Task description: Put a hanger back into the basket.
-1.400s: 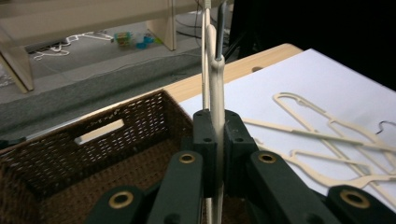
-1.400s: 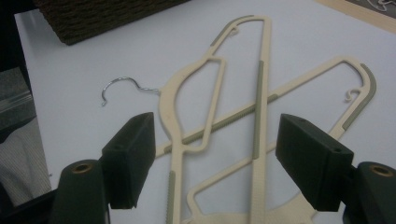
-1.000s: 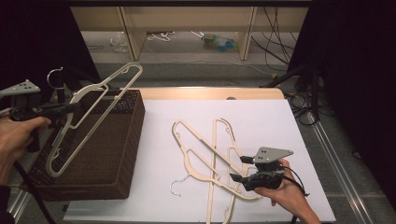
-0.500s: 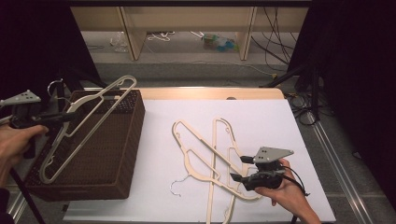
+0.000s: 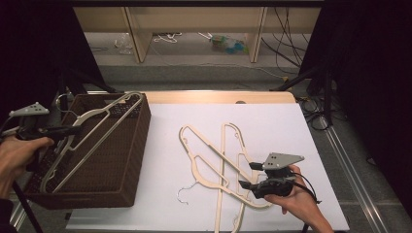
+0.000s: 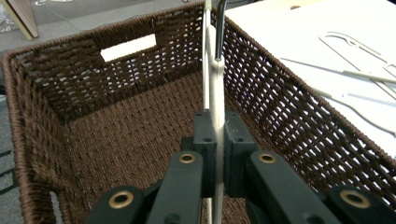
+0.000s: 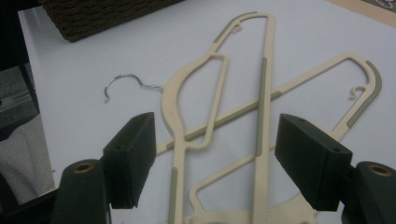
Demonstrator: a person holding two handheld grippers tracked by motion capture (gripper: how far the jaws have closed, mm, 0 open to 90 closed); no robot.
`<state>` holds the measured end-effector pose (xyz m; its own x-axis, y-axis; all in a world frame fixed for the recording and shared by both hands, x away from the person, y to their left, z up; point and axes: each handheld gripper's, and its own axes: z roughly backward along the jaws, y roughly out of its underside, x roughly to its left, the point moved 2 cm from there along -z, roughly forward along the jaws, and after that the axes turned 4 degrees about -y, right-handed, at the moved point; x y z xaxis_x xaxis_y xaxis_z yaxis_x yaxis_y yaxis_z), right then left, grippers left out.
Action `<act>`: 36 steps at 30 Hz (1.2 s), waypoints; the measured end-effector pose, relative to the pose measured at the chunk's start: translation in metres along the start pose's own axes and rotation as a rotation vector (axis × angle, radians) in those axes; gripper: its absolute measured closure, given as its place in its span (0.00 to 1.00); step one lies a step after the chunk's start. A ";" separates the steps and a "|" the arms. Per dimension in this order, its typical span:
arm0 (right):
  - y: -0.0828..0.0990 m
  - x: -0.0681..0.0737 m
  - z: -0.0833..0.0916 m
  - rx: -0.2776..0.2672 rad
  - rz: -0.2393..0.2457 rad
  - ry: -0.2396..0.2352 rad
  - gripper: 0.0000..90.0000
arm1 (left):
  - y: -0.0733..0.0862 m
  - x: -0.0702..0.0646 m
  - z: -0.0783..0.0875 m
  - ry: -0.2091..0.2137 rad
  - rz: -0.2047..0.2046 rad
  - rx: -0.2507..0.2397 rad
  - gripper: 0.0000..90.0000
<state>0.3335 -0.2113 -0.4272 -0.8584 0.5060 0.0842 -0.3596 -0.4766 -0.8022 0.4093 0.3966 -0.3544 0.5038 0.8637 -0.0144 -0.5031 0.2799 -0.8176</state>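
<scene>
- Our left gripper (image 5: 65,130) clamps a smooth cream plastic hanger (image 5: 92,141) over the basket (image 5: 124,179), dark brown woven wicker with slot handles.
- Two more hangers (image 5: 218,165), ribbed grey strips and wire hook, lie crossed on the white table (image 5: 272,126).
- Our right gripper (image 5: 248,175) stands open above them.

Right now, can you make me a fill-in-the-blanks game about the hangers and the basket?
1. The left claw is shut on a ____.
2. That hanger hangs over the brown ____.
3. On the white table, ____ hangers lie crossed over each other.
4. The right claw hovers over them with its jaws ____.

Missing words: hanger; basket; two; open
</scene>
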 end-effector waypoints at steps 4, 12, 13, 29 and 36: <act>0.001 -0.001 0.000 0.003 -0.004 0.001 0.34 | 0.002 0.001 -0.003 0.000 -0.012 0.005 0.96; 0.000 0.000 0.000 0.001 0.002 0.000 0.34 | 0.010 0.000 -0.013 0.004 0.055 0.098 0.95; 0.000 0.000 -0.001 0.000 0.003 0.000 0.34 | 0.011 0.001 -0.016 0.000 0.064 0.107 0.95; 0.001 -0.001 0.000 0.001 -0.004 -0.002 0.34 | 0.024 0.006 -0.047 -0.154 0.086 0.211 0.90; 0.000 0.000 -0.001 0.000 0.002 -0.004 0.34 | 0.019 0.011 -0.032 -0.200 0.063 0.212 0.62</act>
<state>0.3340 -0.2107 -0.4283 -0.8604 0.5024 0.0851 -0.3582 -0.4775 -0.8023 0.4280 0.3980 -0.3883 0.3293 0.9417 0.0693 -0.6749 0.2861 -0.6802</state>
